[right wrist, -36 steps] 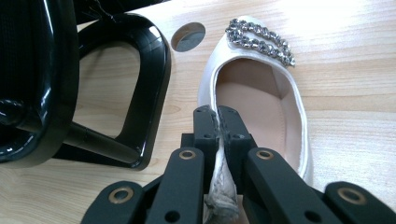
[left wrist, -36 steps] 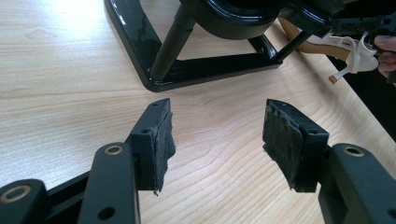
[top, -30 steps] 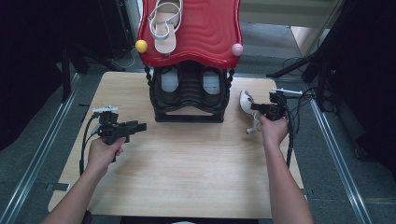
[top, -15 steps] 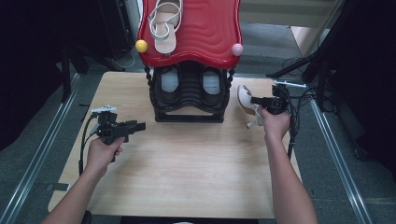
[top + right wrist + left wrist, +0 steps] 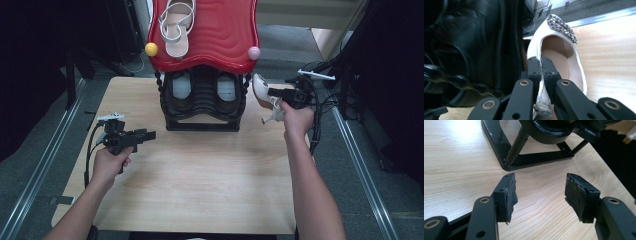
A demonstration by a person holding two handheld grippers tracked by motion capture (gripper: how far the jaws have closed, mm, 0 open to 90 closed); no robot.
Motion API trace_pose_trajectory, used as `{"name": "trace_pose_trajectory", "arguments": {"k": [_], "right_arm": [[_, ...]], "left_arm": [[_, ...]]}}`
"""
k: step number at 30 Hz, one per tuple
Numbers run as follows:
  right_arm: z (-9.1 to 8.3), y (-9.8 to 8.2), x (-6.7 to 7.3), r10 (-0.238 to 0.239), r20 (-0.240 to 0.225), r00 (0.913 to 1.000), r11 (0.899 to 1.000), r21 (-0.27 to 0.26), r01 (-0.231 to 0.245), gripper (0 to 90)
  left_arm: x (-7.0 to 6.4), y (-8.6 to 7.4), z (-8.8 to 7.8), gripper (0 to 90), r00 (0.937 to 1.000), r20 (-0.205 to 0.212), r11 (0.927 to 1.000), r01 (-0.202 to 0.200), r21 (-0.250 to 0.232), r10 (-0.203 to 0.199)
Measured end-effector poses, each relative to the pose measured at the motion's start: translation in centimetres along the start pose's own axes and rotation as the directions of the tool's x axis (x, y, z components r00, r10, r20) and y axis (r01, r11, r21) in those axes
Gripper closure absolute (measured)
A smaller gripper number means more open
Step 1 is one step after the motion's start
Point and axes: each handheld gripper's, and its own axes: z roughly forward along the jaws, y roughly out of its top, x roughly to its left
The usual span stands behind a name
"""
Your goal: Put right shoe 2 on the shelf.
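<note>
The right gripper [image 5: 541,62] is clamped on the side wall of a cream high-heeled shoe [image 5: 564,57], whose rhinestone toe ornament [image 5: 561,27] appears in the right gripper view. The high view places the shoe [image 5: 264,95] lifted clear near the worktop's [image 5: 200,180] far right edge, beside the black rack [image 5: 202,102]. The left gripper [image 5: 540,192] stands wide open and empty over the worktop's left side.
</note>
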Motion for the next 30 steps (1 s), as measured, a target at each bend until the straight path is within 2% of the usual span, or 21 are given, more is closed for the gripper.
{"name": "trace_pose_trajectory", "arguments": {"k": [3, 7, 10, 17, 23, 30], "right_arm": [[-0.5, 1.0, 1.0, -0.017, -0.006, 0.9998, 1.0, -0.018, 0.017, 88.7], [-1.2, 2.4, 1.9, -0.011, -0.012, 0.9999, 1.0, -0.014, 0.011, 88.7], [-2.0, 3.8, 2.9, -0.028, 0.002, 0.9996, 0.999, -0.02, 0.028, 88.7], [-4.2, 6.5, 4.8, -0.015, -0.032, 0.9994, 0.998, -0.062, 0.013, 88.7], [-5.6, 8.5, 6.9, -0.055, -0.013, 0.9984, 0.995, -0.079, 0.053, 88.7], [-7.1, 10.6, 8.6, -0.049, -0.033, 0.9982, 0.994, -0.1, 0.046, 88.6]], "left_arm": [[-0.1, 0.0, 0.0, 42.5, 1.0, 0.0, 1.0, -0.007, 0.0, 0.007], [-0.2, 0.0, 0.1, 42.9, 0.9999, -0.002, 0.9999, -0.01, 0.001, 0.01], [-0.2, 0.0, 0.2, 42.9, 1.0, 0.0, 0.9999, -0.008, 0.008, 0.008], [-0.2, 0.0, 0.2, 42.6, 1.0, 0.002, 1.0, -0.003, 0.004, 0.002], [-0.2, 0.0, 0.1, 42.8, 0.9999, -0.001, 0.9999, -0.01, 0.006, 0.01], [-0.2, 0.0, 0.1, 42.7, 1.0, 0.004, 1.0, -0.006, 0.006, 0.006]]}}
